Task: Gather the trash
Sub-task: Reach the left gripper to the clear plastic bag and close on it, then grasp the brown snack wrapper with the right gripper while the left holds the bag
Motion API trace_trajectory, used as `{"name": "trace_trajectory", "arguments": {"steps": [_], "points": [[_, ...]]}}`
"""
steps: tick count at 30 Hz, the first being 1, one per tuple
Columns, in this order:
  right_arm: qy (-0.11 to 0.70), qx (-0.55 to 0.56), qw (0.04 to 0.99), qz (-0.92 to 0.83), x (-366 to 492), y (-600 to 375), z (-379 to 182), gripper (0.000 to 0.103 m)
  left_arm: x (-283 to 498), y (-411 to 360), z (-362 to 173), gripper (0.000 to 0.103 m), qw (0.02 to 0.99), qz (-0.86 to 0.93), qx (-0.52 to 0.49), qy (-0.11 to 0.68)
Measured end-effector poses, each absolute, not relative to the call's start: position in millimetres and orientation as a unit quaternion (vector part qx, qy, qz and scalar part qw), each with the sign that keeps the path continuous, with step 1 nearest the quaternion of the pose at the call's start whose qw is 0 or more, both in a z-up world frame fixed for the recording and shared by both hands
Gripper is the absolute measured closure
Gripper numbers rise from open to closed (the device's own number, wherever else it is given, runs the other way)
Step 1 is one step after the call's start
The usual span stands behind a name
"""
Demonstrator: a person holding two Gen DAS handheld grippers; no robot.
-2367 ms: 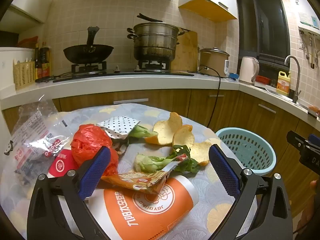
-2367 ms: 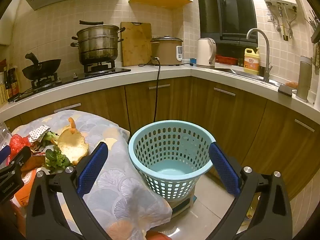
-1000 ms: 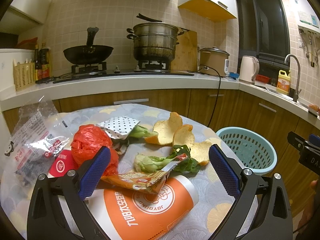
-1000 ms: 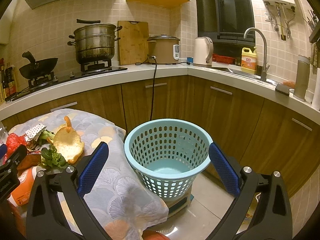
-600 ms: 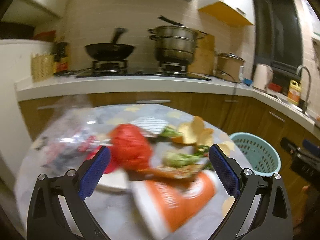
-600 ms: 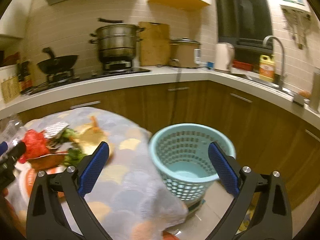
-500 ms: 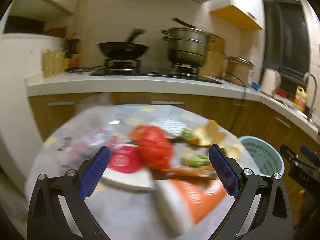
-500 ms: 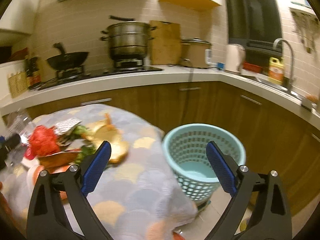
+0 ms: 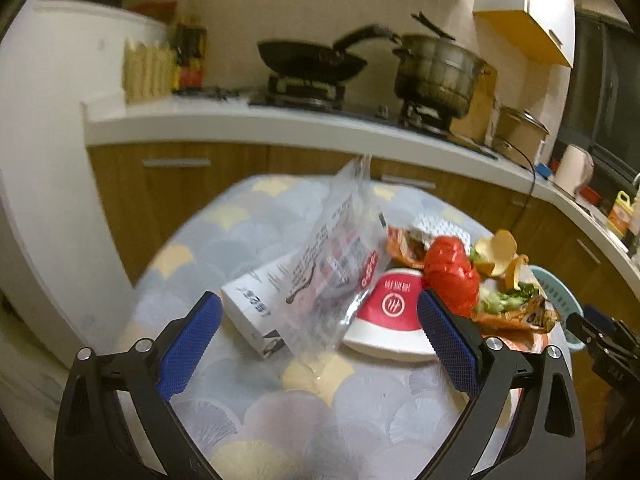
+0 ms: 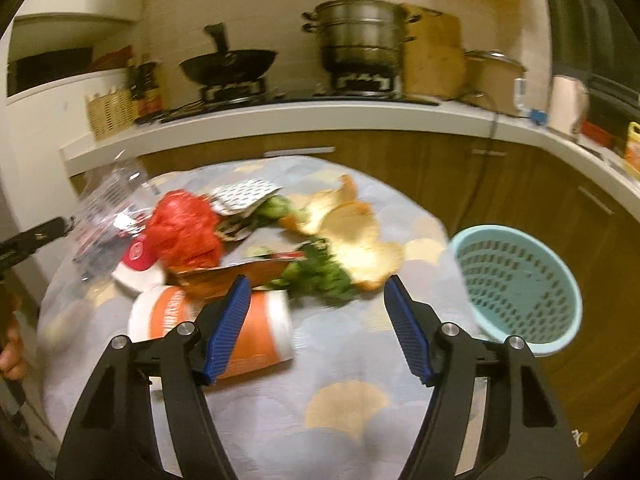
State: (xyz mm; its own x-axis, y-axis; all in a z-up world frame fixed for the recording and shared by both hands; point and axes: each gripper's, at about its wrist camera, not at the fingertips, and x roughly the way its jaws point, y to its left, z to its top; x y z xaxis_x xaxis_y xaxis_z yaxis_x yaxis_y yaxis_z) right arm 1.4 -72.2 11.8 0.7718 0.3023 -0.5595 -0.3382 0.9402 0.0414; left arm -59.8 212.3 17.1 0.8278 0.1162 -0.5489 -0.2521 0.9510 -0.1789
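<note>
Over the bench point(image 10: 352, 408), right tool point(image 10: 316, 300) gapes, jaws just narrowing on nothing; left tool point(image 9: 316, 320) released too, near clear bag point(image 9: 336, 264).

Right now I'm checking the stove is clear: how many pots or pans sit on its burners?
2: a black wok on the left burner and a stacked steel steamer pot on the right. None look hidden.

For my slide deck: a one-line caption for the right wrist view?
Open right gripper above an orange cup and peels, teal basket alongside.
</note>
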Motion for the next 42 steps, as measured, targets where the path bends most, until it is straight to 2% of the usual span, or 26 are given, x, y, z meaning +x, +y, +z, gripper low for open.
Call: {"name": "trace_trajectory", "arguments": {"steps": [13,19,21,22,25,26,27,35,42], "points": [[0.315,-0.020,0.925,0.214,-5,-43,16,0.038,-36,210,3,0.034,0.941,0.053,-0.149,0.298],[0.356,-0.003,0.912,0.202,12,-32,6,0.038,-28,204,-4,0.062,0.936,0.052,-0.156,0.312],[0.360,-0.003,0.913,0.191,17,-32,3,0.038,-28,204,-5,0.079,0.934,0.050,-0.163,0.313],[0.365,-0.001,0.912,0.187,20,-32,2,0.038,-28,205,-6,0.082,0.934,0.049,-0.166,0.314],[0.376,0.004,0.907,0.188,25,-33,-1,0.056,-30,205,-5,0.087,0.935,0.047,-0.168,0.310],[0.377,0.005,0.907,0.189,25,-34,-1,0.067,-31,204,-5,0.088,0.935,0.049,-0.167,0.308],[0.378,0.000,0.908,0.180,25,-34,-2,0.070,-31,204,-5,0.090,0.935,0.048,-0.168,0.309],[0.375,0.007,0.909,0.182,22,-40,4,0.090,-38,203,0,0.097,0.937,0.043,-0.177,0.298],[0.351,0.027,0.916,0.193,8,-48,23,0.091,-38,205,1,0.097,0.940,0.047,-0.177,0.289]]}}
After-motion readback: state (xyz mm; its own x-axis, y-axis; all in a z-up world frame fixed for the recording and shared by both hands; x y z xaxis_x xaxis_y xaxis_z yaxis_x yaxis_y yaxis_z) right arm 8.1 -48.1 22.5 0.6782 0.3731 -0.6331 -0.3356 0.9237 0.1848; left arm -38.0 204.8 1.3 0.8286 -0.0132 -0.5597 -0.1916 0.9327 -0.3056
